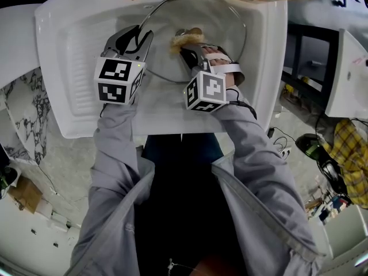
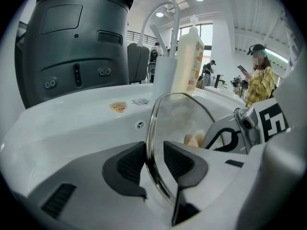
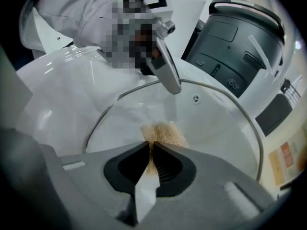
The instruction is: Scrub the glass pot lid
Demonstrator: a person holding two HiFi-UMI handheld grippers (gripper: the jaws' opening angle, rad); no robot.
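scrubbing was in hand: the left hand-held gripper [image 2: 154, 159] pinched the steel rim of the round glass pot lid [image 1: 224, 22], tilted in the white sink [image 1: 63, 50]. the right hand-held gripper [image 3: 150, 157] pinched a tan scrubbing pad [image 3: 163, 132] against the glass. next likely called for rubbing across uncleaned glass.

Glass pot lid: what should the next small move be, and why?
Probably slide the right gripper sideways, rubbing its tan scrub pad over the glass pot lid. The pad is pinched in its jaws and seems to rest on the glass, while the left gripper clamps the lid's rim in the sink.
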